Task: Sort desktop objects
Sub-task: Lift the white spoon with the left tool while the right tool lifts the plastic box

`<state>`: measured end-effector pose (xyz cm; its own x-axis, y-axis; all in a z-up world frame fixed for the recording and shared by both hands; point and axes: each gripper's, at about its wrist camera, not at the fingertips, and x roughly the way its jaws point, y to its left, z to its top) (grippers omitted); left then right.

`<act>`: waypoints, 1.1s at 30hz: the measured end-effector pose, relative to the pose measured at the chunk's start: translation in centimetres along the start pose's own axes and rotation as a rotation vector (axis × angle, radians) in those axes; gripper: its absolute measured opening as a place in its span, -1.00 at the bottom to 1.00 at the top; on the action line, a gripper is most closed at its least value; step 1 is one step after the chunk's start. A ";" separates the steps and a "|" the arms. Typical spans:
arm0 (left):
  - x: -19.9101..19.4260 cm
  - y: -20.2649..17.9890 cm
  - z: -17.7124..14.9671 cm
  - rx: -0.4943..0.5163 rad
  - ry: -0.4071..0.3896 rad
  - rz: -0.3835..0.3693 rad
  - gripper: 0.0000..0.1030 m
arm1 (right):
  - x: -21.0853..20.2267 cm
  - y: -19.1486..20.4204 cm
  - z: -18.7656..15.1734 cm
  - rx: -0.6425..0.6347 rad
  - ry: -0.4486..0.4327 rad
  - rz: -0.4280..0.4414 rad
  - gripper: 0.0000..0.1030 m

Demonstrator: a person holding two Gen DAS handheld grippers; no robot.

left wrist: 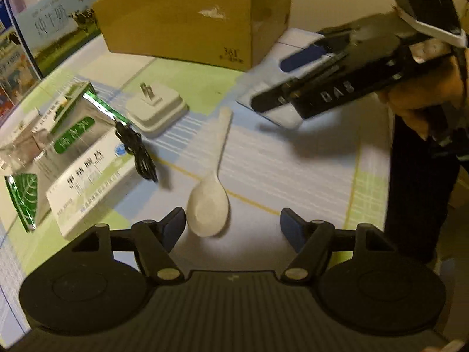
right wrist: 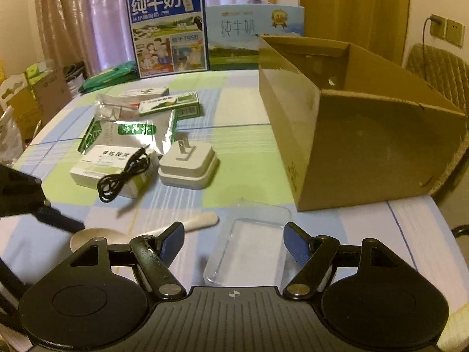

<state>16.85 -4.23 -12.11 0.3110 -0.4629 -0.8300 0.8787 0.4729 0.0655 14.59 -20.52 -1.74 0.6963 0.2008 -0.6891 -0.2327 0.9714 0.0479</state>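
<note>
Sorting barely begun: spoon [left wrist: 209, 205], clear tray [right wrist: 249, 246], plug [right wrist: 189, 167], cable [right wrist: 123, 176] lie mid-frame outside cardboard box [right wrist: 366, 146]; left gripper [left wrist: 233, 226] and right gripper [right wrist: 234, 240] both spread, empty

Both grippers spread wide, empty: left gripper [left wrist: 233, 224] low by the spoon [left wrist: 209, 196], right gripper [right wrist: 234, 239] just beyond it.

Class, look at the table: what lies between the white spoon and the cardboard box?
Mostly bare tablecloth. In the left wrist view, the white spoon points its handle toward the cardboard box, and only the white charger plug sits off to the left of that stretch.
</note>
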 end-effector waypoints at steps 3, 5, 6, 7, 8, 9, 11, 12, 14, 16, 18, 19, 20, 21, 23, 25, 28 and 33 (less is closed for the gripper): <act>0.7 0.0 0.3 0.009 0.005 0.066 0.25 | -0.1 -0.1 -0.1 0.001 0.002 -0.002 0.40; 1.1 0.1 0.5 0.011 0.006 0.089 -0.01 | -0.1 -0.1 -0.1 0.008 0.003 -0.002 0.40; 1.2 0.3 0.6 0.006 0.008 0.097 -0.05 | -0.1 -0.2 -0.1 0.012 0.003 -0.002 0.40; 1.4 0.5 0.6 -0.003 0.011 0.104 -0.15 | -0.1 -0.2 -0.1 0.018 0.003 -0.002 0.40; 1.5 0.7 0.6 -0.013 0.015 0.108 -0.17 | -0.1 -0.3 -0.1 0.023 0.004 -0.002 0.40; 1.6 1.0 0.6 -0.025 0.013 0.104 -0.19 | -0.1 -0.3 -0.1 0.028 0.007 0.001 0.40; 1.6 1.3 0.6 -0.046 0.015 0.098 -0.30 | -0.1 -0.4 -0.1 0.032 0.008 0.004 0.40; 1.6 1.3 0.6 -0.053 0.017 0.096 -0.36 | -0.2 -0.4 -0.1 0.033 0.008 0.006 0.40; 1.5 1.2 0.7 -0.065 0.023 0.097 -0.44 | -0.3 -0.3 -0.2 0.033 0.009 0.009 0.40; 1.2 1.0 0.7 -0.088 0.029 0.098 -0.46 | -0.5 -0.1 -0.4 0.033 0.010 0.015 0.40; 0.8 0.6 0.7 -0.125 0.033 0.106 -0.46 | -0.6 0.2 -0.6 0.025 0.012 0.023 0.40; 0.7 0.3 0.7 -0.141 0.035 0.112 -0.46 | -0.6 0.4 -0.7 0.018 0.014 0.022 0.40; 0.6 0.1 0.8 -0.153 0.037 0.122 -0.46 | -0.6 0.6 -0.8 0.016 0.018 0.019 0.40; 0.6 -0.2 0.8 -0.164 0.040 0.135 -0.46 | -0.4 0.6 -0.8 0.018 0.024 0.015 0.40; 0.8 -0.6 0.8 -0.178 0.049 0.156 -0.46 | -0.1 0.2 -0.8 0.044 0.039 0.004 0.41; 0.9 -0.7 0.7 -0.194 0.057 0.168 -0.46 | 0.1 -0.3 -0.9 0.070 0.051 -0.007 0.41; 0.9 -0.7 0.6 -0.205 0.053 0.169 -0.46 | 0.0 -1.0 -0.9 0.092 0.055 -0.040 0.42; 0.8 -0.6 0.7 -0.208 0.051 0.167 -0.46 | -0.9 -1.8 -0.9 0.108 0.020 -0.119 0.42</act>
<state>16.79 -5.35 -12.41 0.4223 -0.3293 -0.8445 0.7218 0.6858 0.0935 13.74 -22.56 -1.88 0.7008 0.0819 -0.7086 -0.0742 0.9964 0.0418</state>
